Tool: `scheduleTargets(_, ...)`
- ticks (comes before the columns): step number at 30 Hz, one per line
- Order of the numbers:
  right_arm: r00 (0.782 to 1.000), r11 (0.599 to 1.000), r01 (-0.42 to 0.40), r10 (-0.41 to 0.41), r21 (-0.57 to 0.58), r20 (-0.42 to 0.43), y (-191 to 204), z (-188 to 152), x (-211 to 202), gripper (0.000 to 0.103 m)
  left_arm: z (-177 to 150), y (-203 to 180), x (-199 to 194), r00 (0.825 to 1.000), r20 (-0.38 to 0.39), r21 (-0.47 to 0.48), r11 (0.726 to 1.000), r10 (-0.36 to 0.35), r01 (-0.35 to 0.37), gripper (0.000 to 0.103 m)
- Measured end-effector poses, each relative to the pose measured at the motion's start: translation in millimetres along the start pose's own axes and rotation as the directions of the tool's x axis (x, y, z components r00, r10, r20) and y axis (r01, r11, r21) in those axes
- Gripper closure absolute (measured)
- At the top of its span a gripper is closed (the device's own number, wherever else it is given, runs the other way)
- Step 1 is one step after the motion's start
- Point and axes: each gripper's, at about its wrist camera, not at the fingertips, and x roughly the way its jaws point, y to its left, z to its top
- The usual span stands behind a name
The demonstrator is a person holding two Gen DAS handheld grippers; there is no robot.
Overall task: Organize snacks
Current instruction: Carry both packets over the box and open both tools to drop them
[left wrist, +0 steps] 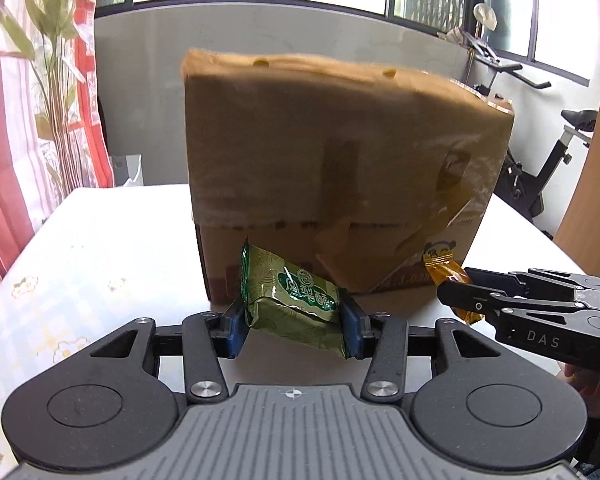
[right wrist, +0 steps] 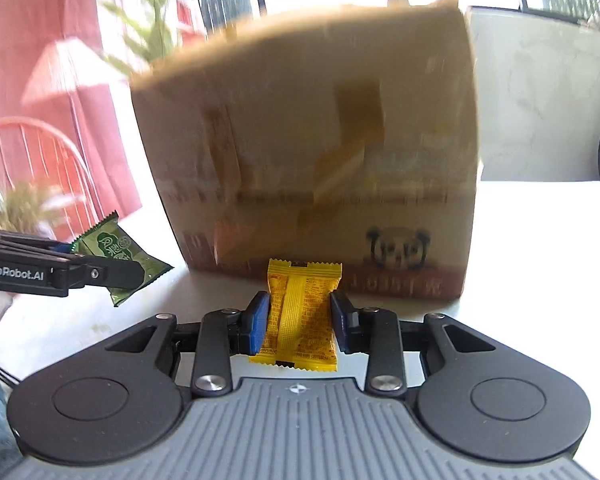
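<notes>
My left gripper [left wrist: 294,320] is shut on a green snack packet [left wrist: 292,300] and holds it above the table, just in front of a tall brown cardboard box [left wrist: 340,168]. My right gripper [right wrist: 300,320] is shut on a yellow snack packet [right wrist: 300,312], also in front of the box [right wrist: 312,140]. In the left wrist view the right gripper [left wrist: 460,296] shows at the right with the yellow packet [left wrist: 448,276]. In the right wrist view the left gripper [right wrist: 136,270] shows at the left with the green packet [right wrist: 120,252].
The box stands on a white table [left wrist: 100,264] with a pale floral cloth. A red and white curtain [left wrist: 16,140] and a plant hang at the left. An exercise bike [left wrist: 540,160] stands at the right behind the table. Windows line the back.
</notes>
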Motion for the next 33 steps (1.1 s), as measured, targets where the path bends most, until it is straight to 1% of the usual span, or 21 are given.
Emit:
scheduleTargets(3,0.997,1.0,-0.018,0.018,-0.007,0.078,2.3,16.6,-18.0,0.068,16.5,-1.8,-15.4,0.998,0.065,0.021,1.0,-0.006,0.005,0.053)
scheduleTargets(7,0.985,0.999,-0.027,0.033,-0.04,0.168,8.1,43.0,-38.4,0.068,46.7,0.5,-34.1,0.987,0.156,0.025,0.999,-0.026,0.023,0.053)
scheduleTargets(9,0.978,0.999,-0.039,0.043,-0.022,0.206,6.7,64.2,-44.1,0.068,65.6,1.5,-40.4,0.981,0.191,0.025,0.999,-0.042,0.037,0.053)
scheduleTargets(11,0.968,0.999,-0.043,0.049,-0.029,0.247,7.6,88.5,-46.7,0.068,86.3,1.6,-41.5,0.976,0.213,0.029,0.998,-0.054,0.049,0.053)
scheduleTargets(14,0.959,0.997,-0.049,0.061,-0.051,0.276,7.3,128.7,-37.3,0.068,116.5,-1.9,-34.9,0.969,0.239,0.044,0.998,-0.064,0.055,0.053)
scheduleTargets(16,0.96,0.996,-0.081,0.089,-0.039,0.265,4.1,154.6,-20.7,0.068,136.3,-3.5,-22.7,0.967,0.247,0.062,0.997,-0.057,0.043,0.053)
scheduleTargets(17,0.964,0.996,-0.085,0.092,-0.04,0.251,3.4,165.8,-10.5,0.068,144.6,-4.0,-15.2,0.97,0.237,0.065,0.997,-0.055,0.041,0.053)
scheduleTargets(19,0.975,0.996,-0.054,0.067,-0.067,0.213,3.2,186.2,11.3,0.068,159.7,-5.0,2.9,0.976,0.211,0.054,0.998,-0.044,0.033,0.053)
scheduleTargets(21,0.986,0.996,-0.027,0.041,-0.089,0.16,3.0,197.2,32.2,0.068,166.1,-2.9,13.7,0.981,0.195,0.04,0.999,-0.021,0.014,0.053)
scheduleTargets(24,0.996,0.997,-0.011,0.017,-0.077,0.089,0.3,199.8,54.8,0.068,171.5,0.9,28.4,0.986,0.164,0.029,1.0,-0.012,0.007,0.053)
scheduleTargets(26,0.999,0.995,-0.001,0.006,-0.098,0.047,1.8,197.7,64.0,0.068,171.4,1.4,33.8,0.989,0.146,0.035,0.999,-0.005,-0.001,0.053)
scheduleTargets(30,1.0,0.992,0.013,-0.013,-0.122,-0.001,4.1,194.4,71.4,0.068,169.8,0.9,42.0,0.993,0.115,0.037,0.999,0.001,-0.005,0.053)
scheduleTargets(33,1.0,0.99,0.024,-0.027,-0.14,-0.014,5.7,192.7,71.1,0.067,170.3,3.7,45.2,0.994,0.106,0.025,1.0,0.014,-0.017,0.052)
